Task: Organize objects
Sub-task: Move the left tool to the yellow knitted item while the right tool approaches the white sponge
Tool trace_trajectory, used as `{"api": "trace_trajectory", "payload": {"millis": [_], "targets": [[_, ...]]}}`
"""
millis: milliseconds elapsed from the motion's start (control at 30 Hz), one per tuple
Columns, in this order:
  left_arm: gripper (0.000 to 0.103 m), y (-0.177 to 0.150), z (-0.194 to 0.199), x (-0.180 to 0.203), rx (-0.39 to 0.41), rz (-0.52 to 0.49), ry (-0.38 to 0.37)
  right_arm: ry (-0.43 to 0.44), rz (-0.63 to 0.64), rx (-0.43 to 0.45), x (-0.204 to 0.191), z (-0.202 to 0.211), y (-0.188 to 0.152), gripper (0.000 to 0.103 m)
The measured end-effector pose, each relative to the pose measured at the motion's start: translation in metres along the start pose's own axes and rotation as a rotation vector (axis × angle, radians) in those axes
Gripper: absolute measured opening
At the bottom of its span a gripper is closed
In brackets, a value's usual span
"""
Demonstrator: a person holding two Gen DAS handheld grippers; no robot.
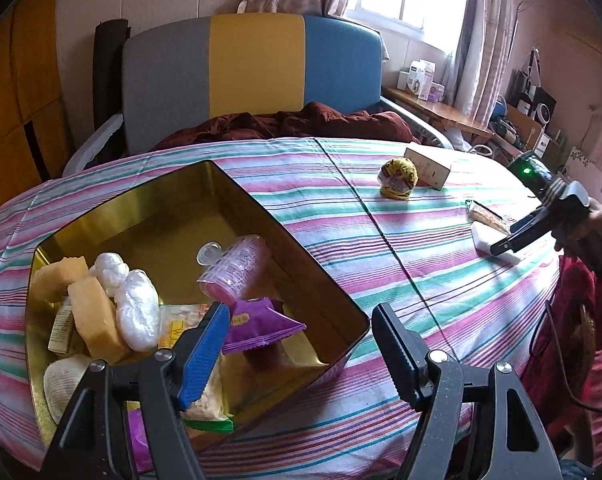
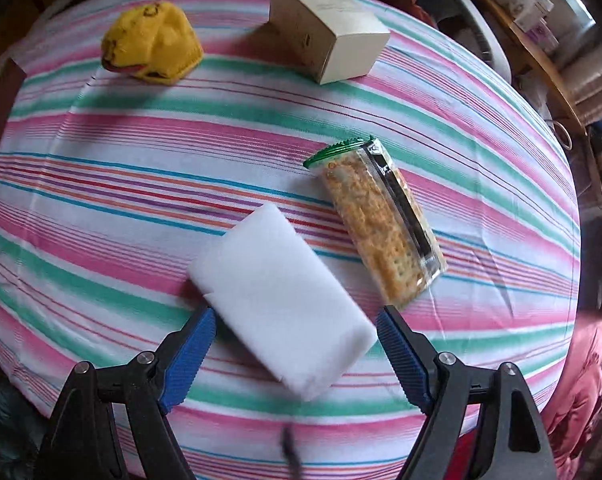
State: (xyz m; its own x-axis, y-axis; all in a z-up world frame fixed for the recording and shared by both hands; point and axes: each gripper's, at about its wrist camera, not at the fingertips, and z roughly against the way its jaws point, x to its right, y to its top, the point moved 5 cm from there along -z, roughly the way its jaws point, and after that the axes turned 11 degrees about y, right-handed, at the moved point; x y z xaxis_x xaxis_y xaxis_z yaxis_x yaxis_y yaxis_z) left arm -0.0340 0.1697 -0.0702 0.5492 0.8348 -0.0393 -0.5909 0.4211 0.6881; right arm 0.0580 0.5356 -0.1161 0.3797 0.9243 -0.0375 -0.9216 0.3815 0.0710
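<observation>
A gold tin (image 1: 301, 240) sits on the striped table and holds yellow sponges (image 1: 93, 316), white wrapped items (image 1: 135, 304), a pink bottle (image 1: 237, 268) and a purple packet (image 1: 261, 320). My left gripper (image 1: 297, 340) is open and empty over the tin's near right corner. My right gripper (image 2: 297, 340) is open, its fingers either side of a white sponge block (image 2: 281, 296) that lies on the table; it also shows in the left wrist view (image 1: 513, 240). A cracker packet (image 2: 381, 224) lies just right of the block. A yellow wrapped item (image 2: 153, 48) and a white box (image 2: 329, 28) lie farther off.
A grey, yellow and blue chair back (image 1: 253, 76) stands behind the table with dark red cloth (image 1: 293, 124) on it. A cluttered shelf (image 1: 441, 108) runs under the window at the right. Red fabric (image 2: 581, 380) hangs off the table's right edge.
</observation>
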Motion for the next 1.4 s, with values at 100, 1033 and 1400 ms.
{"api": "trace_trajectory", "payload": {"millis": [100,1033,1400], "targets": [[0.074,0.0,-0.002,0.0,-0.008,0.0,0.001,0.016,0.011,-0.025,0.003,-0.007,0.006,0.089],[0.077,0.065,-0.029,0.06,-0.017,-0.054,-0.101,0.36,-0.261,0.226,0.007,0.009,0.026,0.086],[0.077,0.11,-0.08,0.114,-0.058,-0.108,-0.145,0.361,-0.374,0.335,0.022,0.035,0.014,0.087]]}}
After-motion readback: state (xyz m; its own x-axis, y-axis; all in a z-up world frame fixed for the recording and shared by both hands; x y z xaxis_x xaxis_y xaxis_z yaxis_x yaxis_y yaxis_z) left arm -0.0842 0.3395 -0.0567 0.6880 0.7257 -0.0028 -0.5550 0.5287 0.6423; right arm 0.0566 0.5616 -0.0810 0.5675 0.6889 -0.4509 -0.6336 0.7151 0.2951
